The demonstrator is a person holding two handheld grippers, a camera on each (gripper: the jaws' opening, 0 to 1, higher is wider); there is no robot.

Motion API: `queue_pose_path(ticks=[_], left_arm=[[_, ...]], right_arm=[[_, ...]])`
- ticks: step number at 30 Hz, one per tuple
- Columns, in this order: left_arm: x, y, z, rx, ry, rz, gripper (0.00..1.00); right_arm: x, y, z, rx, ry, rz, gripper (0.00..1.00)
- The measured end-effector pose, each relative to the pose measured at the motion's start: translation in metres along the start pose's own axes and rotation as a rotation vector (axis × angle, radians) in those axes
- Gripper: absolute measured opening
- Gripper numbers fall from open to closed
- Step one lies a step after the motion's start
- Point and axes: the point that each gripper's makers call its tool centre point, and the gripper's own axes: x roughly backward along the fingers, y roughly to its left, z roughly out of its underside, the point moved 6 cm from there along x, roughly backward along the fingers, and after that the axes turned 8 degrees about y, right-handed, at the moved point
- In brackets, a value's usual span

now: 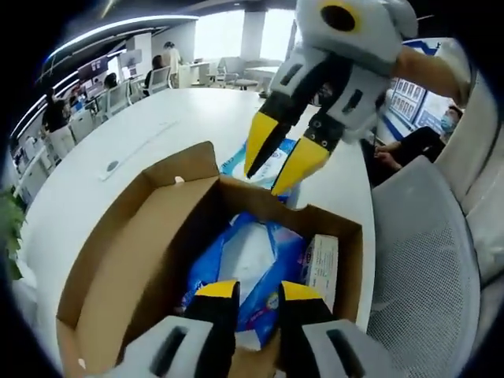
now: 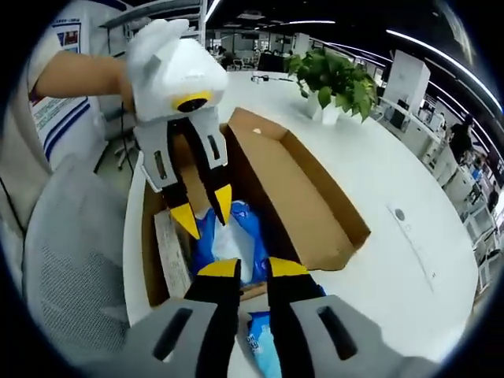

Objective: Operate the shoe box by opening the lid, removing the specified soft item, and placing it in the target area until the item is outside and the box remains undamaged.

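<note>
An open cardboard shoe box (image 1: pixel 118 260) (image 2: pixel 307 197) stands on the white table, lid flap folded back. Inside lie a blue and white soft pack (image 1: pixel 252 264) (image 2: pixel 236 236) and a small white carton (image 1: pixel 323 268) (image 2: pixel 175 260). My left gripper (image 1: pixel 258 295) (image 2: pixel 205 213) hangs open just over that pack, tips apart. A second blue and white pack (image 1: pixel 272 161) (image 2: pixel 264 339) lies on the table outside the box. My right gripper (image 2: pixel 253 269) (image 1: pixel 282 157) hovers above it at the box's edge, jaws slightly apart with nothing between them.
The white table (image 1: pixel 157 126) (image 2: pixel 409 260) stretches wide beyond the box. A grey mesh chair (image 1: pixel 425 260) (image 2: pixel 71 260) sits tight against the table edge. A potted plant (image 2: pixel 335 79) stands further along. A person (image 1: pixel 417 146) sits nearby, and more desks and people fill the room behind.
</note>
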Motion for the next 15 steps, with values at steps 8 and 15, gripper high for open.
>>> queue_pose_path(ticks=[8,15], left_arm=[[-0.007,0.001,0.002,-0.021,0.028,0.035,0.10],[-0.007,0.004,0.004,-0.018,0.026,0.033,0.01]], right_arm=[[-0.022,0.001,-0.001,0.012,0.048,-0.012,0.10],[-0.042,-0.001,-0.002,0.033,0.092,-0.005,0.05]])
